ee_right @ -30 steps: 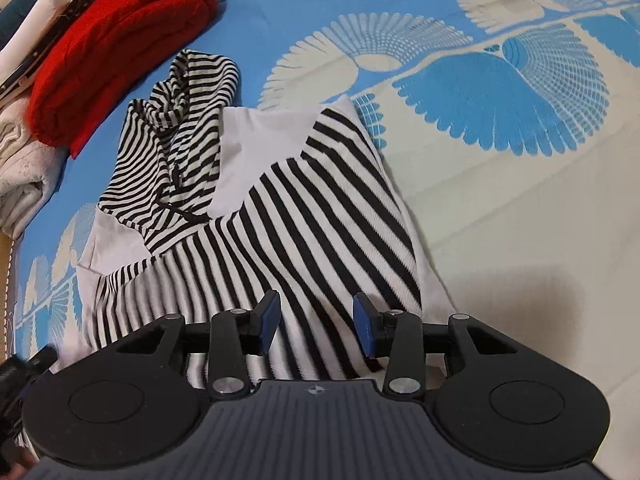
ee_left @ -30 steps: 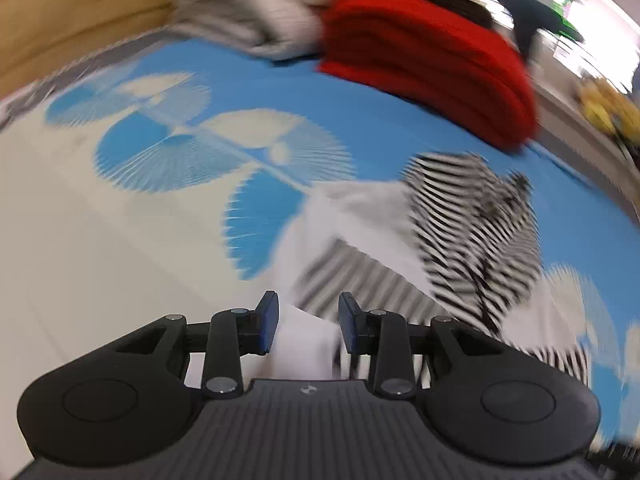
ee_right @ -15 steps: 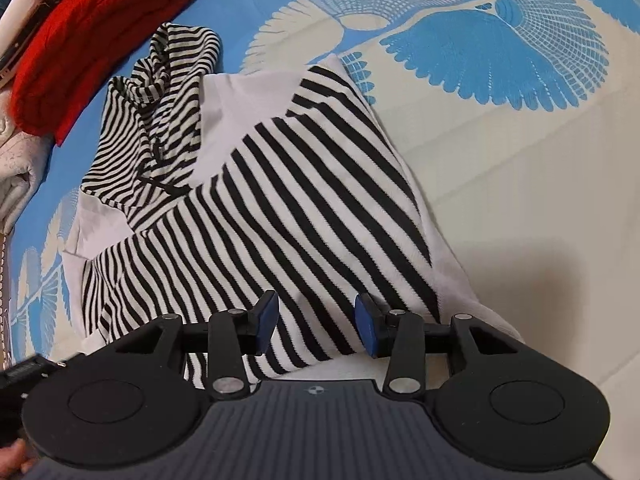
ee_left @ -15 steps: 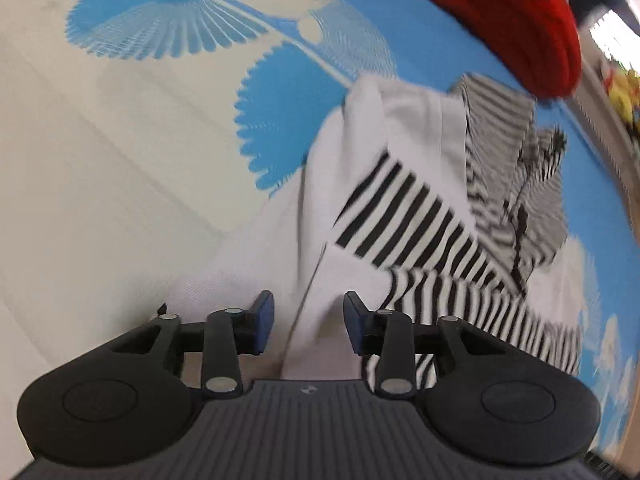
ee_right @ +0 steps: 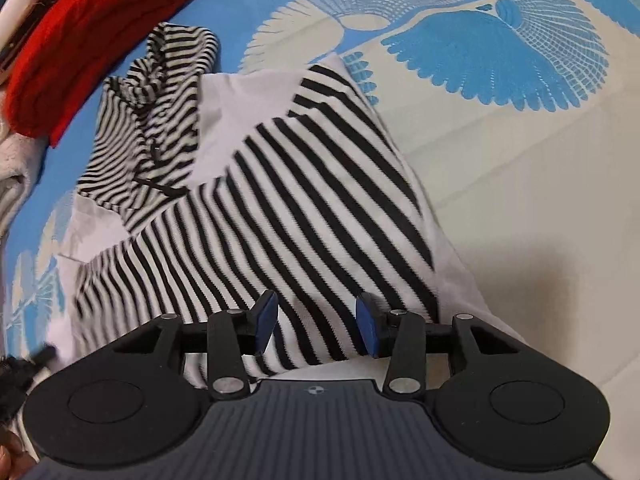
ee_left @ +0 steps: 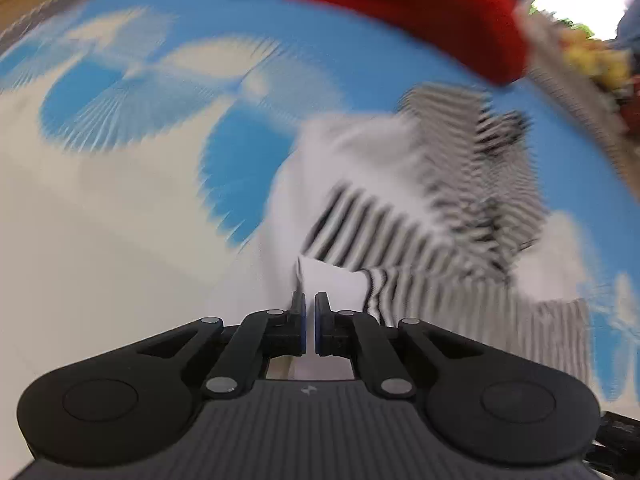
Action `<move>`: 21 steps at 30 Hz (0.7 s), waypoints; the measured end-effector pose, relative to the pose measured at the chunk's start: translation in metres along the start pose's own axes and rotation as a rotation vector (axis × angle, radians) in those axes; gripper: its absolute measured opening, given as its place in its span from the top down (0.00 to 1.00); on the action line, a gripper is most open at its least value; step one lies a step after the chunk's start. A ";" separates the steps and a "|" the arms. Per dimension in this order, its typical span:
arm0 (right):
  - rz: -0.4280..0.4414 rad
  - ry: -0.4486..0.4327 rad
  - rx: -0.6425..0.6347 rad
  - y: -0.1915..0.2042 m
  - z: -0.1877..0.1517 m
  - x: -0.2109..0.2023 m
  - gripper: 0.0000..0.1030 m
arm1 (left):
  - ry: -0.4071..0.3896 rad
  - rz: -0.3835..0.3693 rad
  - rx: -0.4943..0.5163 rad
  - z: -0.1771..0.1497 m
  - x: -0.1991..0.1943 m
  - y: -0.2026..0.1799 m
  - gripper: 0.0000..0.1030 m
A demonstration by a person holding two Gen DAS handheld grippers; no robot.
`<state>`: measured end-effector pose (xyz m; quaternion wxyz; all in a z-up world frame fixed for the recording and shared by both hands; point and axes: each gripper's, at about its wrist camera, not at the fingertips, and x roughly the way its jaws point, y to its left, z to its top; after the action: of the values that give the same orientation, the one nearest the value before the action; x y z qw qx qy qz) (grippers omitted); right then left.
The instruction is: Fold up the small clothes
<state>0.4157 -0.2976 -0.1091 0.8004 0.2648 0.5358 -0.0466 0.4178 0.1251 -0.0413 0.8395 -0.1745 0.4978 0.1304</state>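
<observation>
Since a sec ago the left gripper [ee_left: 310, 322] has dropped onto the near hem of the striped top [ee_right: 280, 216] & its jaws have just been closing; they now stand nearly together w/ a thin white edge of cloth pinched between the pads; the left wrist view is badly smeared, so how much fabric is caught I can't tell exactly. Right gripper [ee_right: 316, 324] has barely shifted; jaws about half apart, hovering over the striped hem w/ cloth showing between the fingers but pads not pressing on it, so nothing held.

Beyond the fingers the top lies spread on the blue-and-cream bedspread [ee_right: 520, 152], hood [ee_right: 160, 92] bunched at the far end, white panels showing at the sides; further back, touching or just beside the hood, sits a folded red knit [ee_right: 80, 44], w/ pale garments [ee_right: 12, 168] past that.

Step in hand looks like taking both hem corners for a fold toward the hood. To do it well: right side should bite the matching corner at the same depth as the left; grab both layers, not just the top one; lift evenly, keep the hem taut & carry it straight so the edges line up; stay clear of the red knit.
</observation>
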 end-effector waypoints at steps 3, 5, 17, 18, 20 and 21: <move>-0.034 0.008 0.026 -0.008 0.001 0.003 0.56 | -0.053 0.015 0.072 -0.002 -0.008 -0.009 0.95; -0.043 0.005 0.038 -0.012 0.002 0.003 0.56 | -0.090 -0.010 0.155 -0.007 -0.015 -0.022 0.88; -0.061 0.009 -0.020 -0.010 0.001 0.007 0.56 | 0.114 -0.036 0.160 -0.031 0.025 -0.038 0.74; -0.063 0.006 -0.027 -0.009 0.001 0.006 0.56 | 0.112 -0.042 0.161 -0.031 0.024 -0.039 0.74; -0.067 -0.001 -0.043 -0.007 0.001 0.004 0.56 | 0.109 -0.041 0.164 -0.031 0.021 -0.042 0.74; -0.071 -0.008 -0.056 -0.006 0.001 0.002 0.56 | 0.109 -0.038 0.166 -0.031 0.022 -0.043 0.74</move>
<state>0.4152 -0.3026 -0.1130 0.8076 0.2229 0.5426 -0.0609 0.4200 0.0737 -0.0673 0.8251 -0.1207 0.5483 0.0631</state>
